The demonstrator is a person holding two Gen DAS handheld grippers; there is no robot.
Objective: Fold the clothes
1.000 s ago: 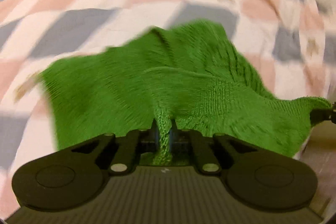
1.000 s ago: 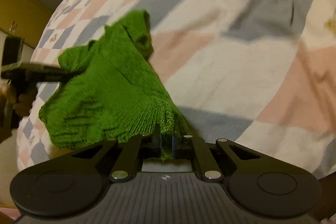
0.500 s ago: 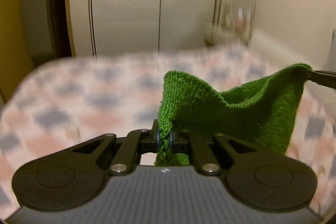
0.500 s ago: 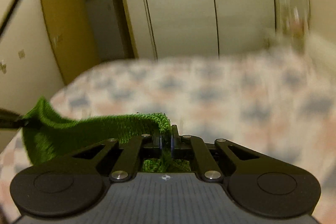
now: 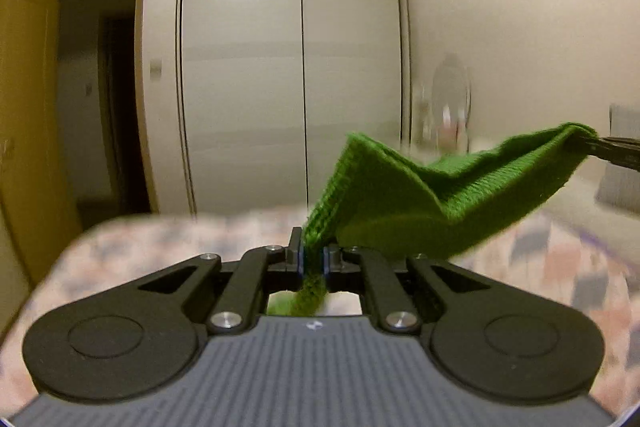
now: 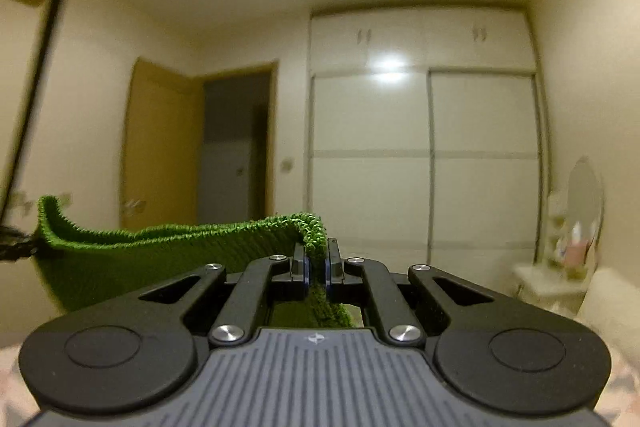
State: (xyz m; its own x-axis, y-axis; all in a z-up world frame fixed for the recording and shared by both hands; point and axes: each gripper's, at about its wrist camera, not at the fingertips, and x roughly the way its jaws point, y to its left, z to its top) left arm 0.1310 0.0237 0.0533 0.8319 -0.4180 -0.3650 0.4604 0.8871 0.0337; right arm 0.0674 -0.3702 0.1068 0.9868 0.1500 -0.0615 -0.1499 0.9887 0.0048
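Clearly both grippers have hold of one garment, a green knitted sweater (image 5: pixel 420 195), and they carry it up in the air over the bed (image 5: pixel 168 247) rather than letting it lie on the quilt. The left gripper (image 5: pixel 314 261) has its jaws pinched narrow on a bunched edge of the knit, a little tail of wool poking out behind the clamp. The right gripper (image 6: pixel 316 265) is clamped just as tight on another edge, and its dark tip also shows at the far right of the left camera's view, biting the sweater's other corner.

Held at two points like this, the knit spans from one gripper to the other, though it sags and doubles over in the middle instead of stretching flat. I judge the reason for the raised hold is to let the cloth hang free so it can be straightened or laid down in an orderly way; whether this lift comes ahead of a fold or between two folds, the scene does not settle.

By count: one sweater, two grippers, one bed with a checked cover in pink, grey and white. Far across the room stands one white wardrobe (image 6: pixel 424 155) with two sliding doors, one open doorway (image 6: pixel 236 147) to its left, and one oval mirror (image 6: pixel 586 199) on a small table at the right.
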